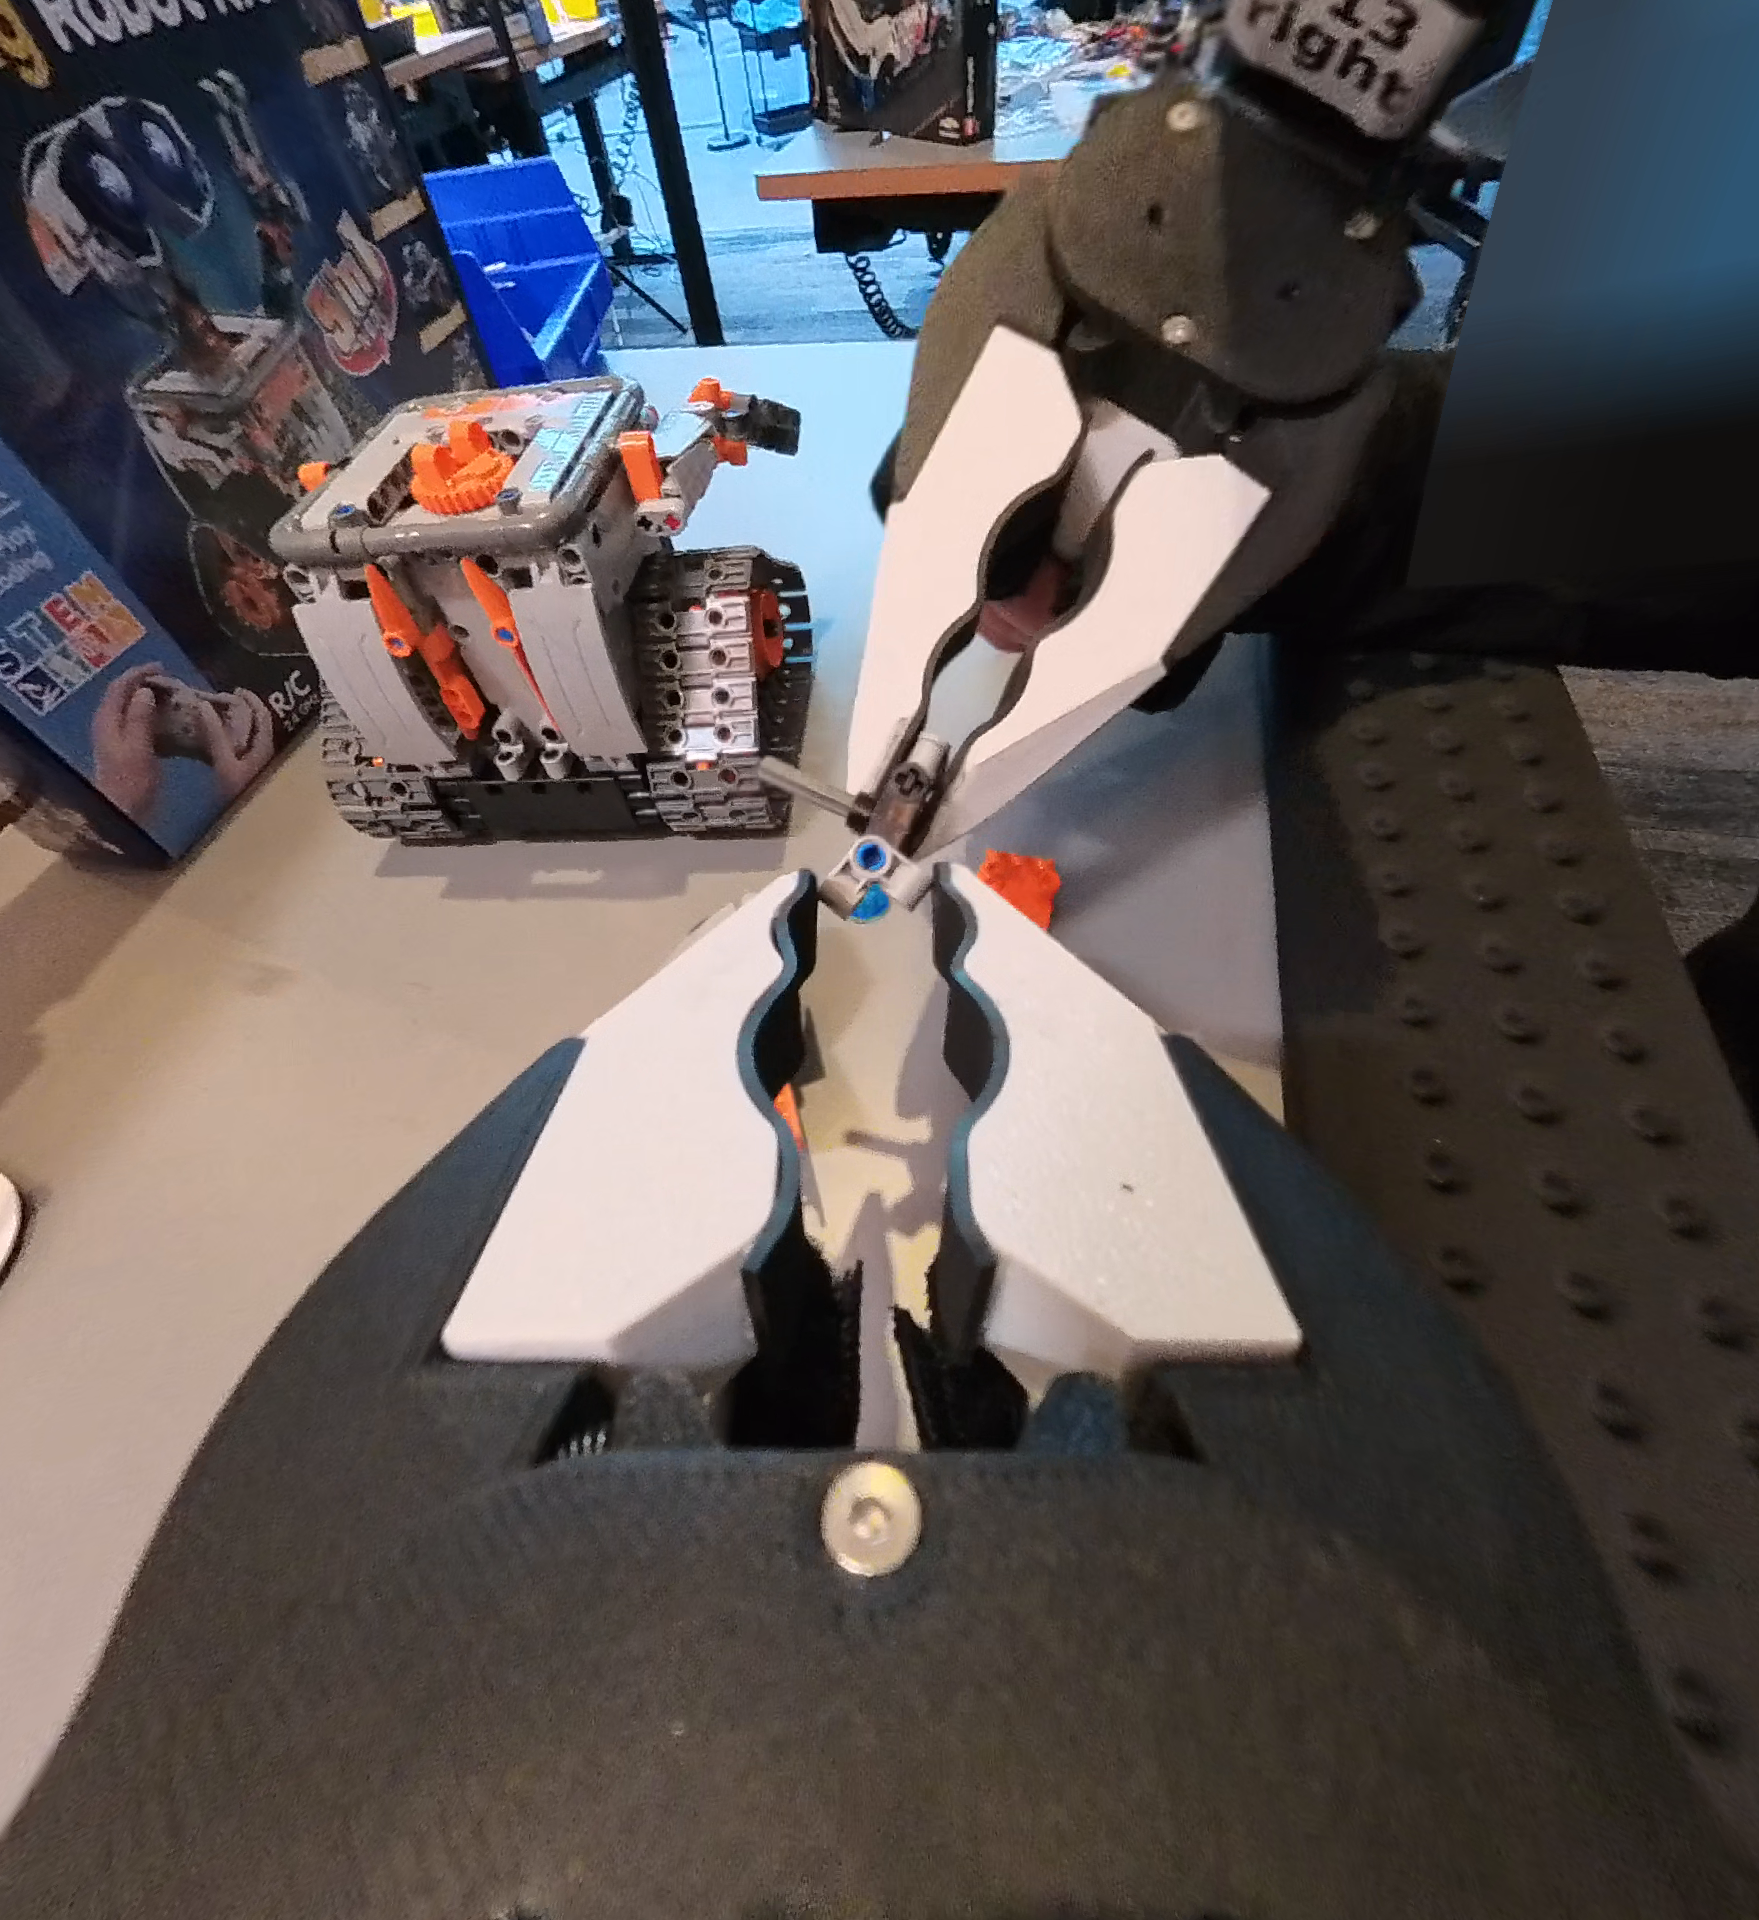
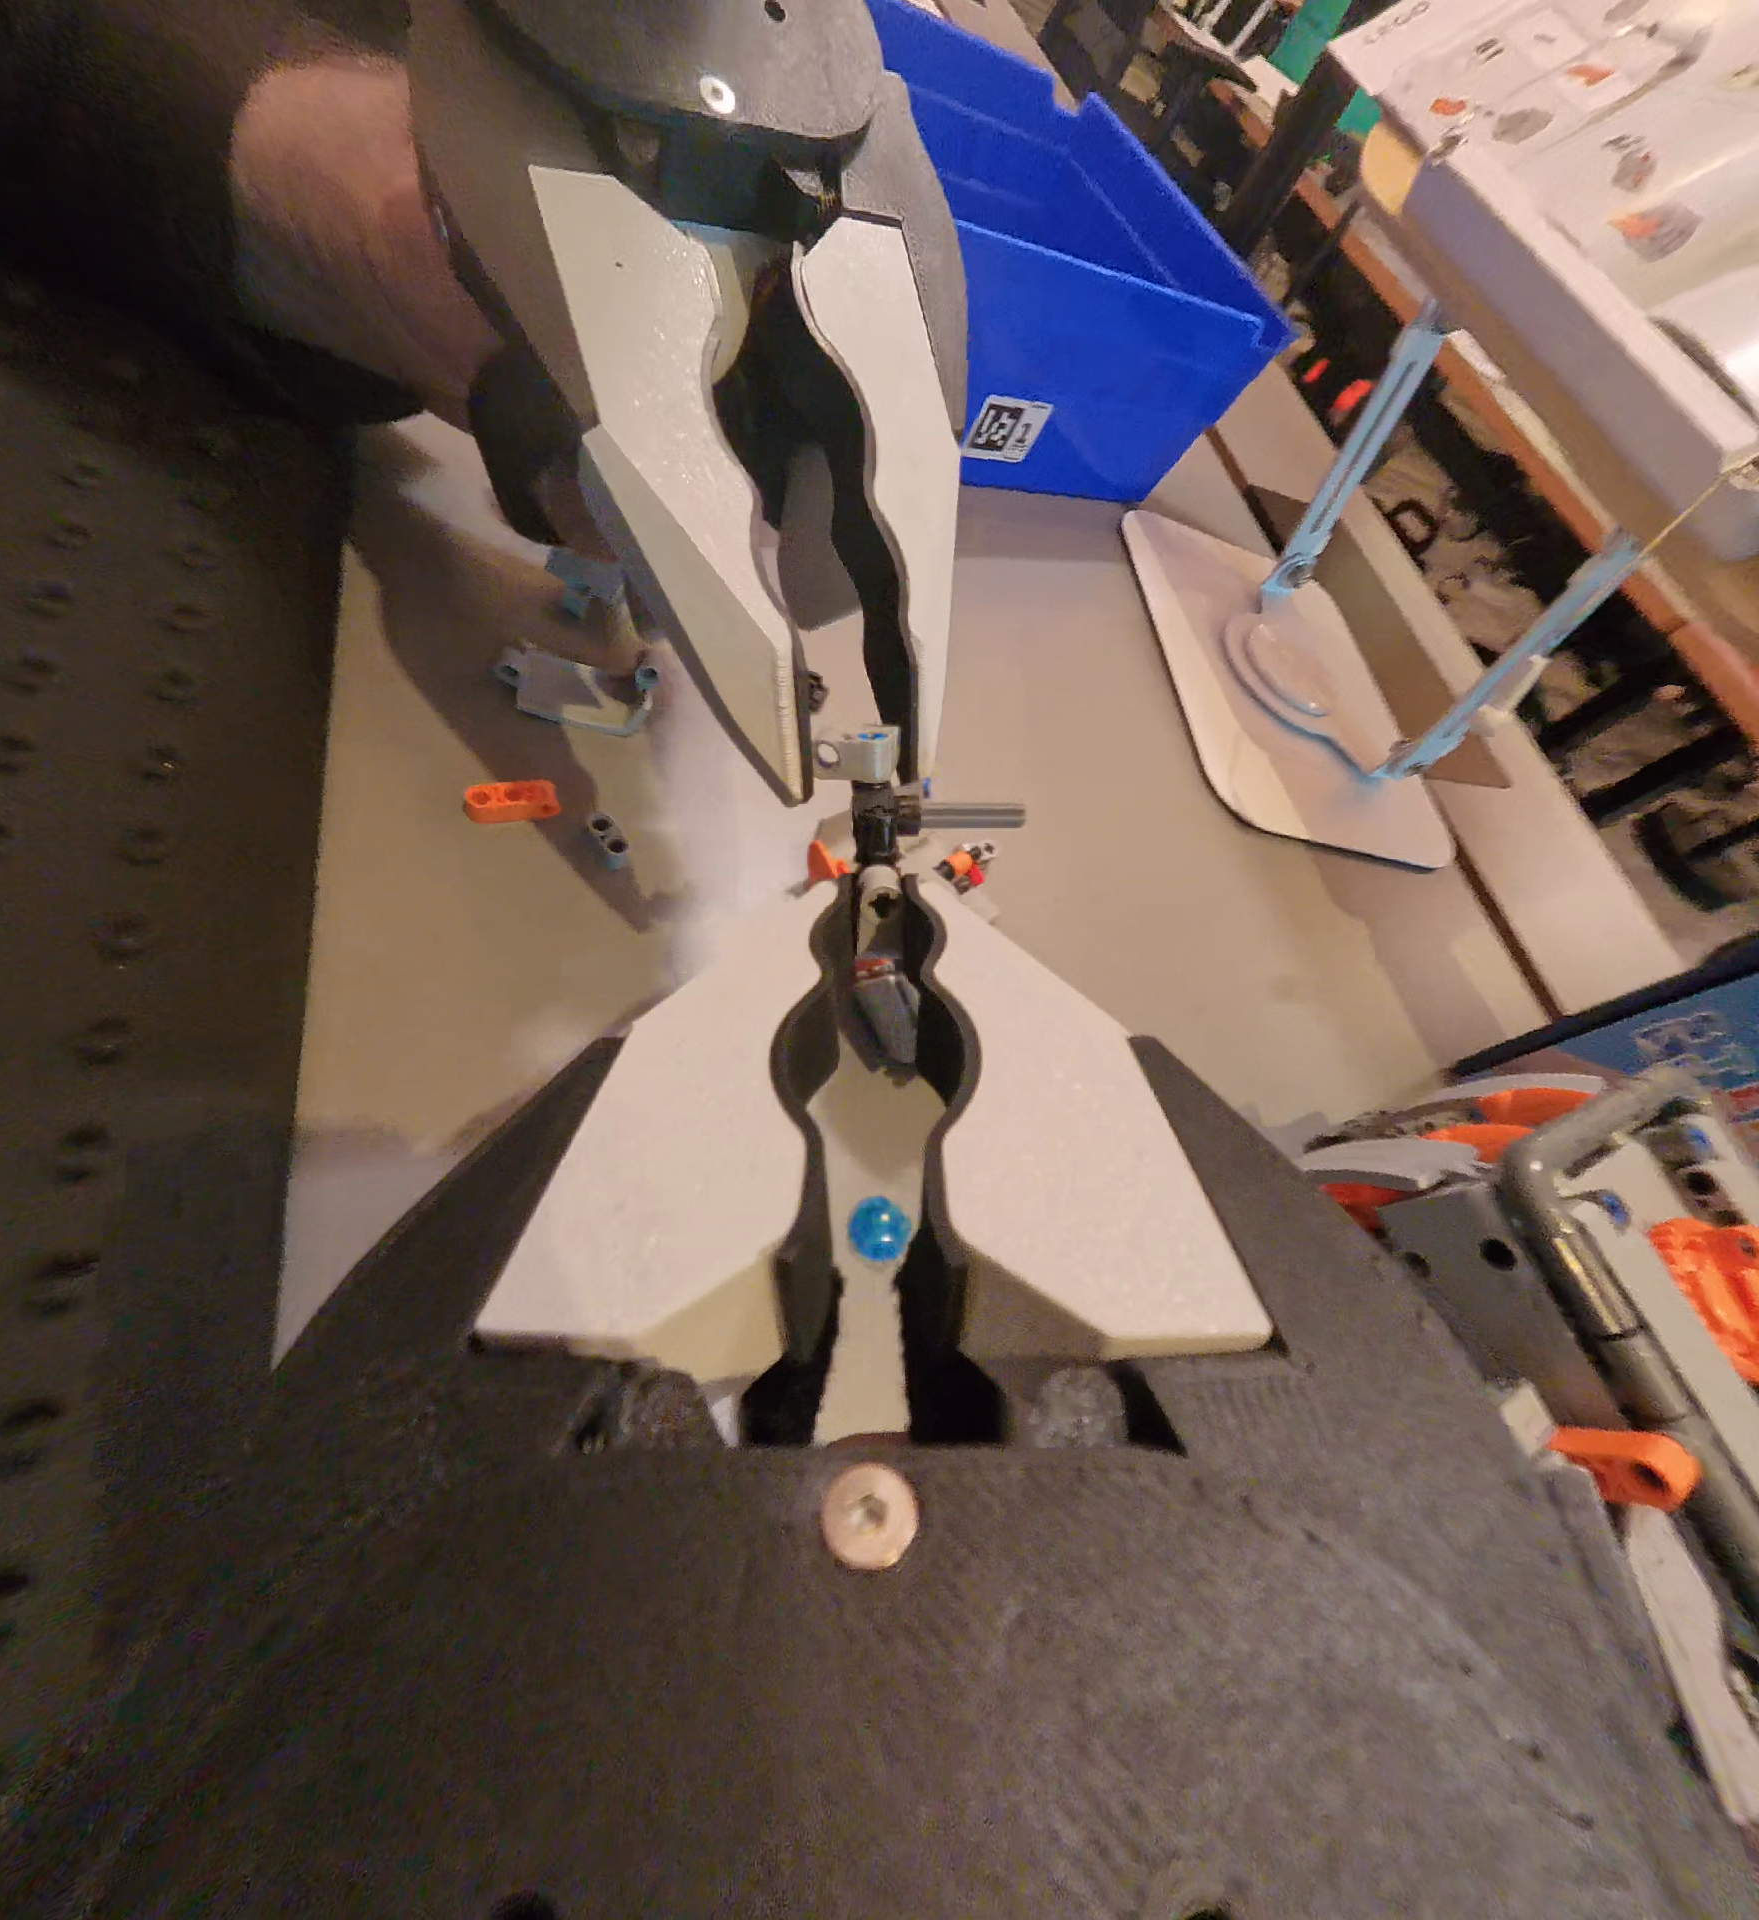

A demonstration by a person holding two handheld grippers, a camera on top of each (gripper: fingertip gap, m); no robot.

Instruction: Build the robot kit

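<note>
grippers meet tip to tip above a pale table [image 1: 179, 1039]. left gripper [image 1: 873, 896] has its jaws drawn nearly together at the tips, pinching a small grey connector with blue pins [image 1: 870, 878]; the same piece shows at [image 2: 859, 750] in the right wrist view, between the far fingers. right gripper [image 2: 875, 894] is closed on a small black and grey joint piece [image 2: 880, 831], seen at [image 1: 906, 784] from the other side, with a grey axle [image 2: 968, 815] sticking out sideways. connector and joint piece touch end to end. a tracked toy robot [image 1: 542, 623] in grey and orange stands well apart on the table, beside a printed box [image 1: 127, 416]. loose parts lie below: an orange beam [image 2: 511, 801] and a grey bracket [image 2: 568, 691]. a blue bin [image 2: 1083, 291] sits behind, and a white lamp base [image 2: 1270, 675] to the side.
</note>
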